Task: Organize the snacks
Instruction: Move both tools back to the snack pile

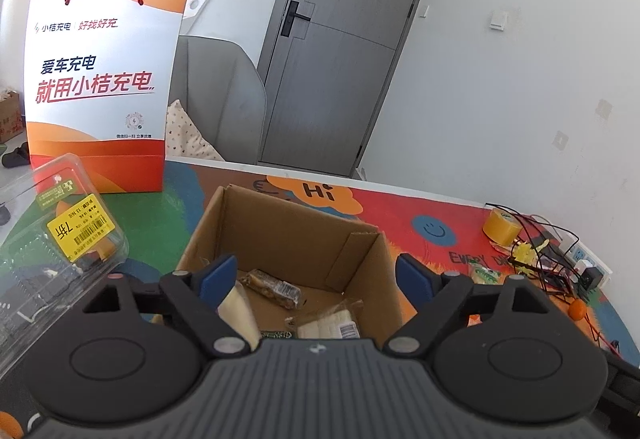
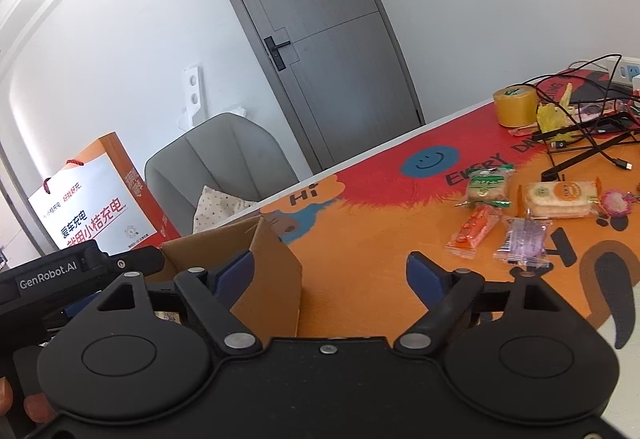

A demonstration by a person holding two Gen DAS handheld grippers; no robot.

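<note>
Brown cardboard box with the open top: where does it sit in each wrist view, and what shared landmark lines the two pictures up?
Left wrist view: the brown cardboard box sits at lower centre, snacks visible inside.
Right wrist view: the box is at lower left of centre, showing only a corner and outer wall.
Shared landmark: the round yellow tape roll, right of the box in both.

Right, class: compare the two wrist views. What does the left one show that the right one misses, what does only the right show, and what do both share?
Only the left wrist view: wrapped snacks inside the cardboard box and a clear plastic container.

Only the right wrist view: loose snack packets on the mat, plus the left hand-held gripper's body.

Both: the box, the orange-and-white paper bag, grey door, yellow tape roll.
</note>
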